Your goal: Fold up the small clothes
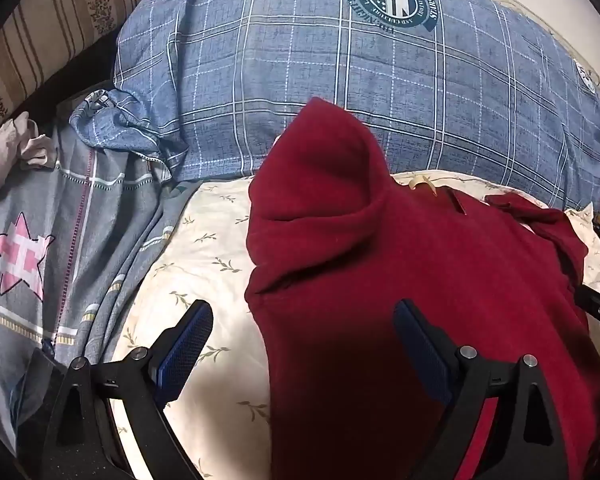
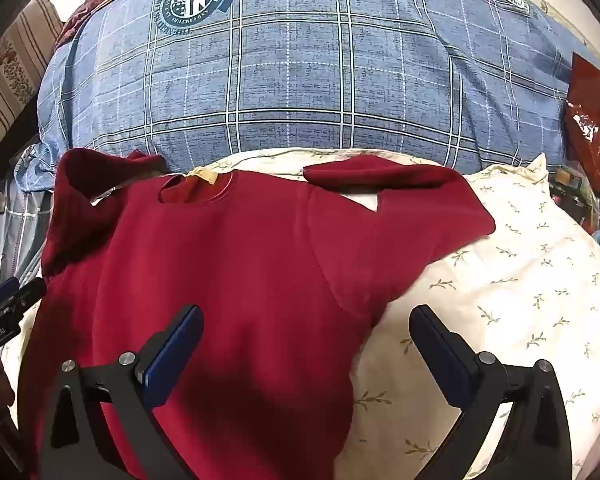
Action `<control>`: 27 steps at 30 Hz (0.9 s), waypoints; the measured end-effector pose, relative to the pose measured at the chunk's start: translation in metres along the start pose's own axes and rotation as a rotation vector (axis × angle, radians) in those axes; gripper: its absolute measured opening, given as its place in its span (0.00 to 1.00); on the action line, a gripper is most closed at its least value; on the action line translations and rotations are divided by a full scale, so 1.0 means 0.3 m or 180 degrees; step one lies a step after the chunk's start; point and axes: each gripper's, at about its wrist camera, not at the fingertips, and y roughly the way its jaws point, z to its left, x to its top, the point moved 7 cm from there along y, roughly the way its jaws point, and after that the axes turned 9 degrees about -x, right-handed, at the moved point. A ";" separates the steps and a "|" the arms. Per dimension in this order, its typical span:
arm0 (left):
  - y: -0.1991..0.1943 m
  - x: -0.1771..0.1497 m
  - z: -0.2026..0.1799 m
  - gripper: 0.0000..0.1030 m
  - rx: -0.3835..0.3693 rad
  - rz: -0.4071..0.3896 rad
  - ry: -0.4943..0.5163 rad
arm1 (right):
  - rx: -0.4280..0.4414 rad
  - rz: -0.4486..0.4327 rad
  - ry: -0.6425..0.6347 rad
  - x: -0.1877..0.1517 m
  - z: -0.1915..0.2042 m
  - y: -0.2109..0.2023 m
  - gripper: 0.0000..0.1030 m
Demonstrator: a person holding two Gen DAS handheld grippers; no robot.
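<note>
The red sweater lies spread front-up on the cream leaf-print sheet, its neckline toward the blue plaid pillow. All places below are given relative to the sweater.

Left gripper: jaws fully apart, nothing held. It straddles the sweater's left side edge, one pad over the sheet and one over the cloth. The left sleeve is bunched upward against the pillow.

Right gripper: jaws fully apart, nothing held. It straddles the sweater's right side edge, below the right sleeve, which is doubled back near the shoulder.

Judged step: folding has not begun; the sleeves need folding inward first.

Procedure advice:
- Pinch each sleeve near its cuff, gripping one layer only.
- Flatten the bunched left sleeve before folding.
- Lay both sleeves across the chest, symmetric about the neckline.
- Avoid catching the sheet beneath.
</note>
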 end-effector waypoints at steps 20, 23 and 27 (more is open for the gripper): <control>0.003 0.000 -0.001 0.89 -0.0001 -0.0036 -0.0021 | -0.0083 -0.0072 -0.0079 -0.015 0.011 -0.017 1.00; 0.007 -0.004 0.004 0.89 -0.0003 -0.0018 -0.0031 | -0.0069 -0.0031 -0.0048 -0.018 0.017 -0.013 1.00; 0.006 -0.004 0.007 0.89 0.0000 -0.0022 -0.0035 | -0.0200 -0.0086 -0.0122 -0.013 0.014 -0.015 1.00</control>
